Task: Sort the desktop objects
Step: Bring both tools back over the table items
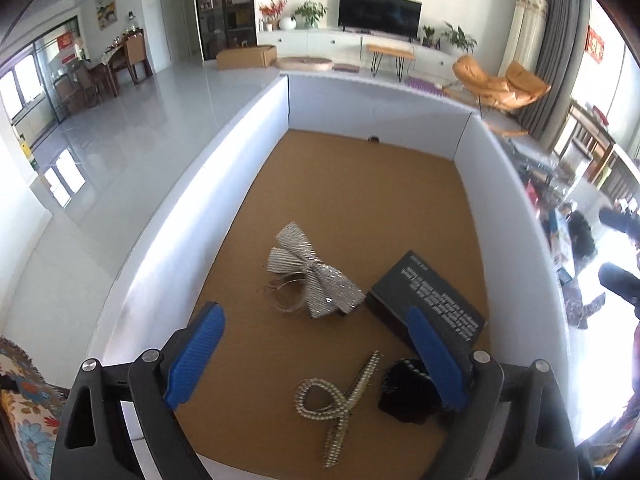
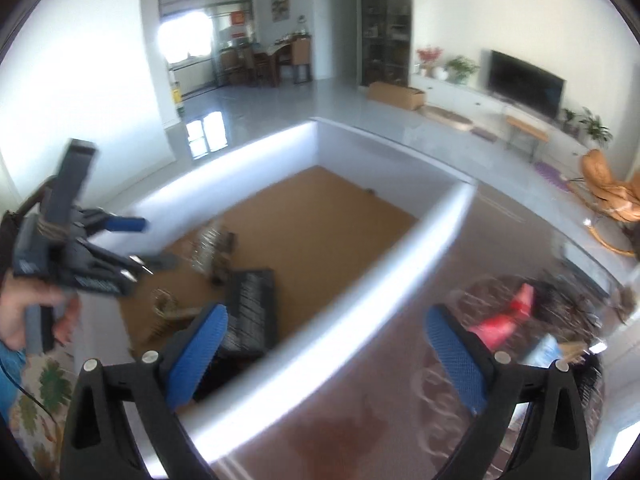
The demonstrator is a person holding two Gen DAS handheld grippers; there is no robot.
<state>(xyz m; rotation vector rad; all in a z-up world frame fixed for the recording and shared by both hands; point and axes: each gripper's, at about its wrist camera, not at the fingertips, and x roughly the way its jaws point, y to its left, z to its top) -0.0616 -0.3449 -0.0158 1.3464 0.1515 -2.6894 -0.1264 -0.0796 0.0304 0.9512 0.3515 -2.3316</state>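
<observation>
In the left wrist view a cork-floored pen with white walls (image 1: 168,240) holds a silver sequin bow hairband (image 1: 312,276), a black box with white print (image 1: 428,304), a rhinestone hair claw (image 1: 336,400) and a black scrunchie (image 1: 408,392). My left gripper (image 1: 316,320) is open and empty, held above the hair claw and scrunchie. It also shows in the right wrist view (image 2: 136,244), held in a hand. My right gripper (image 2: 328,320) is open and empty, above the pen's right wall (image 2: 360,276). The black box (image 2: 252,300) shows blurred below it.
Outside the right wall lies a patterned mat (image 2: 440,380) with a red object (image 2: 508,316) and other blurred items. A floral cloth (image 1: 24,412) lies at the lower left. A living room with a TV (image 1: 380,12) is beyond.
</observation>
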